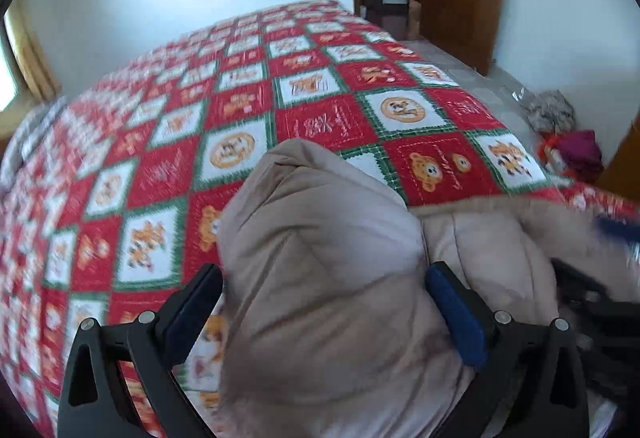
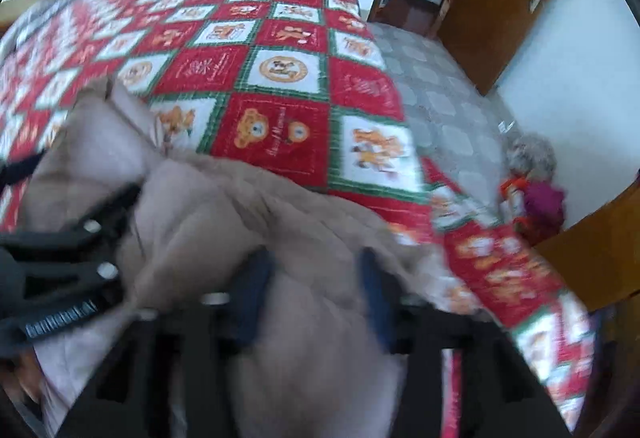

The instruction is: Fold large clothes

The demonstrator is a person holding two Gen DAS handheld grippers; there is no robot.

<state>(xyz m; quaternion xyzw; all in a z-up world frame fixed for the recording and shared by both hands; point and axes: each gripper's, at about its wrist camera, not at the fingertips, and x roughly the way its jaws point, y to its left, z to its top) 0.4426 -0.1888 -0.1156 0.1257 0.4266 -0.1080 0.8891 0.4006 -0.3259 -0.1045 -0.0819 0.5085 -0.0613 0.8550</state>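
A bedroom; the quilt covers the bed. The beige coat lies bunched near its edge, bulging between the left claw, spread wide, not pinching. The right claw also gapes around coat, seemingly released after a fold. Blur hides sleeves and pad contact.
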